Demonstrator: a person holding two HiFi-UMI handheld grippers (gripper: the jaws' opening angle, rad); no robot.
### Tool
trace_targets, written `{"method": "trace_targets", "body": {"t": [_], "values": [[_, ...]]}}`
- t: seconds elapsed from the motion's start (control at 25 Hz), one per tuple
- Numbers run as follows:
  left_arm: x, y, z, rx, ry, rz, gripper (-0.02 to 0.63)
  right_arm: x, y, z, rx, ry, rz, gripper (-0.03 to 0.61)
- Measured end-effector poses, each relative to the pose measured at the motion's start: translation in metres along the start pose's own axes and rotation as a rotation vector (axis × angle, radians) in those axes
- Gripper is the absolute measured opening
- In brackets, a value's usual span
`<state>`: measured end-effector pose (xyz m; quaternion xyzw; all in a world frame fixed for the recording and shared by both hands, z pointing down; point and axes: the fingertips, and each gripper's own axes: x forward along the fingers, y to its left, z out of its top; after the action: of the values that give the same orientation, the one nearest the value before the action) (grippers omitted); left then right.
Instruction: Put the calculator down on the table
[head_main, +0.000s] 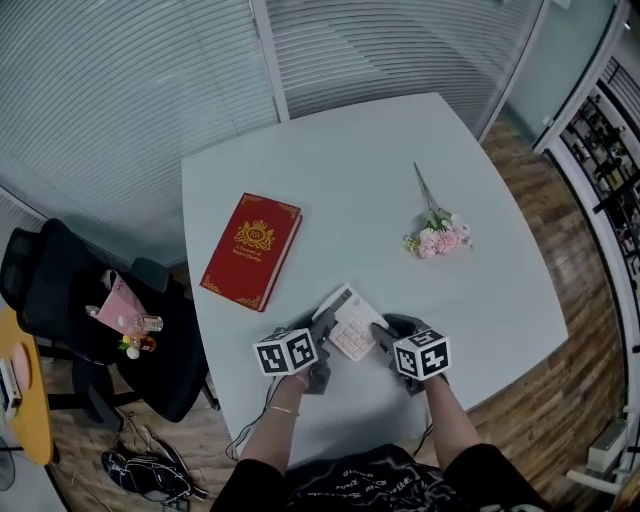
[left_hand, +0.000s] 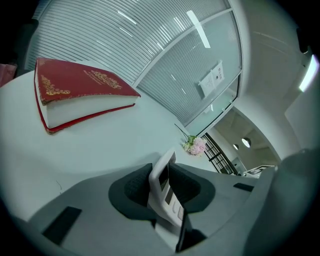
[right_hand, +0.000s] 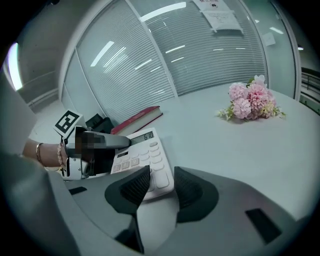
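A white calculator (head_main: 350, 322) with pale keys sits low over the near part of the white table (head_main: 350, 170), between my two grippers. My left gripper (head_main: 325, 325) grips its left end near the display. In the left gripper view the calculator (left_hand: 164, 172) stands edge-on between the pads of that gripper (left_hand: 162, 187). My right gripper (head_main: 385, 332) holds the near right corner. In the right gripper view this gripper (right_hand: 161, 187) has that corner of the calculator (right_hand: 145, 152) between its pads, face up. Whether the calculator touches the table I cannot tell.
A red book (head_main: 252, 250) with gold print lies on the table, left of and beyond the calculator. A bunch of pink flowers (head_main: 438, 238) lies to the far right. A black chair (head_main: 70, 290) with a bag stands off the table's left edge.
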<state>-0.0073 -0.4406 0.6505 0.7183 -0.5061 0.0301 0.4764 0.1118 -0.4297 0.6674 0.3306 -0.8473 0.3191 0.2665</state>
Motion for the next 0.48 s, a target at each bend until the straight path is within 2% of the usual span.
{"method": "trace_targets", "body": {"t": [0.2, 0.32, 0.36, 0.44, 0.48], "values": [[0.0004, -0.0003, 0.0008, 0.035, -0.005, 0.025, 0.115, 0.0025, -0.0006, -0.0034, -0.017, 0.030, -0.032, 0.163], [0.0005, 0.0032, -0.0001, 0.046, -0.006, 0.073, 0.121, 0.0028, -0.0013, -0.0035, -0.036, 0.036, -0.059, 0.173], [0.0006, 0.0046, -0.0003, 0.055, -0.003, 0.097, 0.138, 0.0029, -0.0017, -0.0032, -0.045, 0.037, -0.070, 0.185], [0.0013, 0.0047, -0.0010, 0.074, -0.002, 0.121, 0.256, 0.0031, -0.0023, -0.0026, -0.044, 0.035, -0.080, 0.205], [0.0014, 0.0042, -0.0014, 0.075, -0.004, 0.121, 0.281, 0.0033, -0.0017, -0.0024, -0.038, 0.034, -0.077, 0.231]]}}
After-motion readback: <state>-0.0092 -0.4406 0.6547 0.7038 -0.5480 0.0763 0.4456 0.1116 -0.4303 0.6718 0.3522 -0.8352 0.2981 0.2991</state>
